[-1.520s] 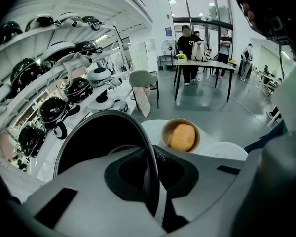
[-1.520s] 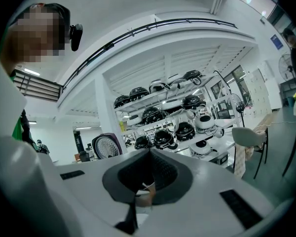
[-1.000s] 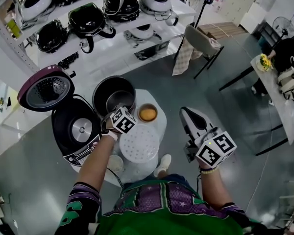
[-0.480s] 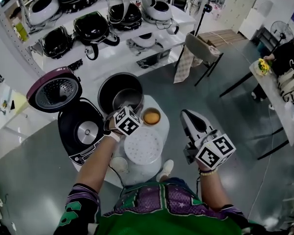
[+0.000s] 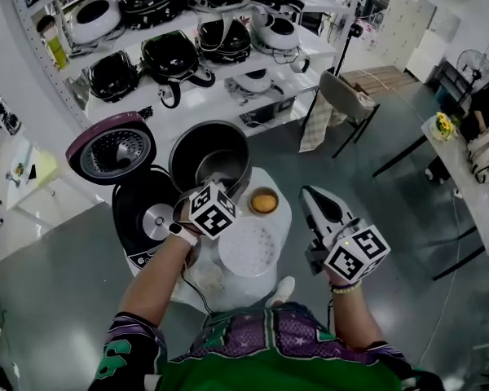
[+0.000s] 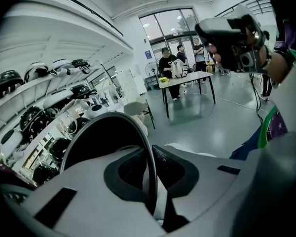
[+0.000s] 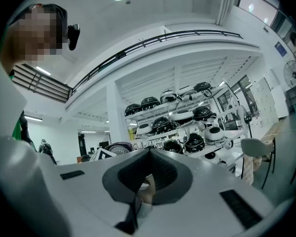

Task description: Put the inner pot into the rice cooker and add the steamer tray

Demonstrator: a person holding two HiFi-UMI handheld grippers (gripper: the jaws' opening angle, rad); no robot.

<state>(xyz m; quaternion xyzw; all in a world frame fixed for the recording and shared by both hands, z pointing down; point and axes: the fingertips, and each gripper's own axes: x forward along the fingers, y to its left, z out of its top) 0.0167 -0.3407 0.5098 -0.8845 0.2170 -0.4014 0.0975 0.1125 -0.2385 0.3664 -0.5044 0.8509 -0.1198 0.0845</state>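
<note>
the left gripper [image 6: 151,169] was clenched on the thin rim of the inner pot [image 5: 197,147], one pad inside the wall and one outside. the pot sat at the far edge of the small round table [image 5: 280,226], just beside the open rice cooker [image 5: 147,218], not yet in its well. the pot looked like stiff, smooth metal, probably fairly heavy for a one-sided rim pinch, so it could swing or slip; a firm bite on the rim seemed right. the white steamer tray [image 5: 248,249] lay flat at the table's middle, likely light and rigid, best taken by its edge. the right gripper [image 7: 145,184] was closed on nothing, off the table's right edge. only the left gripper view showed the rim between the pads; only the head view showed cooker, tray and pot together.
</note>
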